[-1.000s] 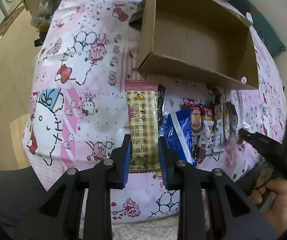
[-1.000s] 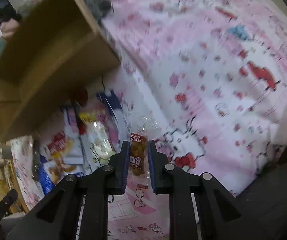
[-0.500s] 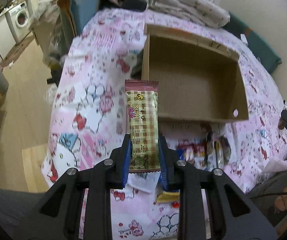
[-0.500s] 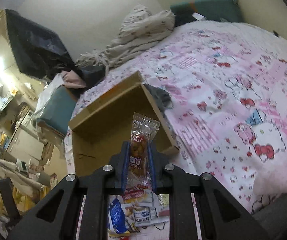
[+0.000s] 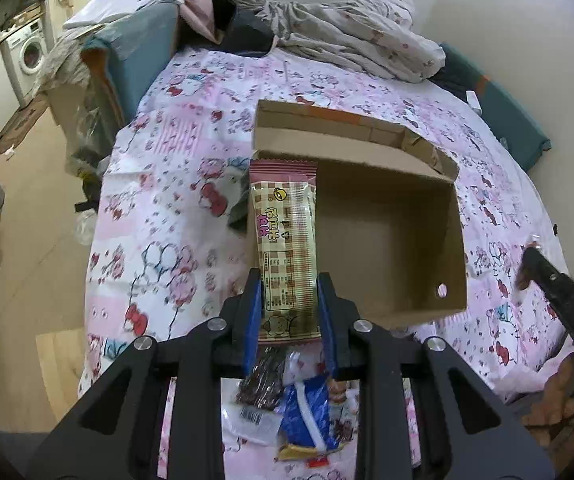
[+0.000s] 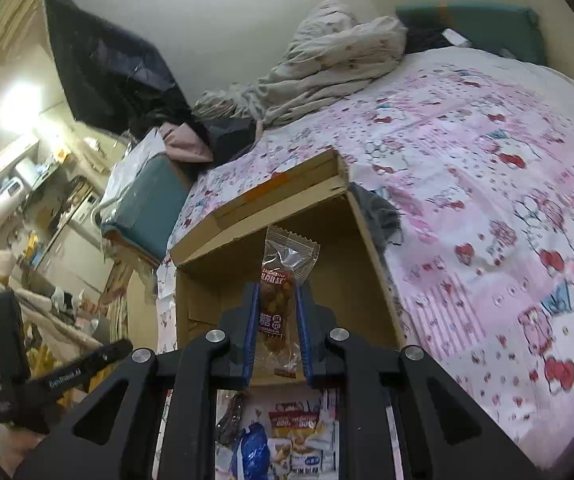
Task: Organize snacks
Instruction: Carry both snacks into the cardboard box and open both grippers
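Left gripper (image 5: 290, 316) clamped on a checkered wafer packet (image 5: 286, 248) standing upright between its jaws, right gripper (image 6: 276, 328) clamped on a clear-wrapped brown snack (image 6: 281, 300), both held over the open cardboard box (image 5: 387, 236) on the bed.

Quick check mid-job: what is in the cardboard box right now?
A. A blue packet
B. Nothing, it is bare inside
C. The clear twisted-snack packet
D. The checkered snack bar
B: the cardboard box shows only bare floor, while the checkered snack bar sits in the left claw and the clear packet in the right claw.
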Available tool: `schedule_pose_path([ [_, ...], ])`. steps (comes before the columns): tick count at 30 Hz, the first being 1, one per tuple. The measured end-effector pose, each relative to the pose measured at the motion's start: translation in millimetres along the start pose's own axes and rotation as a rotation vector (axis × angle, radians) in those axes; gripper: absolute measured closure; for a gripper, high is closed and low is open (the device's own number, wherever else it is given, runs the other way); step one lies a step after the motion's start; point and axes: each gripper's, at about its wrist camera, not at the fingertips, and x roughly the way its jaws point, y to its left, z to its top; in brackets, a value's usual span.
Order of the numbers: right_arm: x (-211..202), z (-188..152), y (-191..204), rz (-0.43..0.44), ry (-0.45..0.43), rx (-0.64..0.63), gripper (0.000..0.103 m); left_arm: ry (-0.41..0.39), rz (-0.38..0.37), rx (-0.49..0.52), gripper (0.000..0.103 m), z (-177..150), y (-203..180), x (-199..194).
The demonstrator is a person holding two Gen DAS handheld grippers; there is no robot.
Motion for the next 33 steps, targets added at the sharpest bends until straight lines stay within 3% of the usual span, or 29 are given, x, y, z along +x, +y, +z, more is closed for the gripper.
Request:
schedule_pose_path([
  [9, 65, -4, -15, -0.014, 0.123, 0.029, 0.084, 0.007, -0.006, 0.050, 0.081, 9, -26, 45],
  [17, 94, -22, -21, -0.095, 0.190, -0.032, 0.084, 0.023, 0.003, 0.125, 0.081, -5, -36, 88],
  [24, 112, -36, -14, -0.134, 0.252, -0.098, 0.084, 0.053, 0.013, 0.068, 0.081, -8, -26, 102],
  [33, 120, -43, -11, -0.167, 0.281, -0.119, 0.082, 0.033, 0.017, 0.080, 0.080, -17, -26, 99],
])
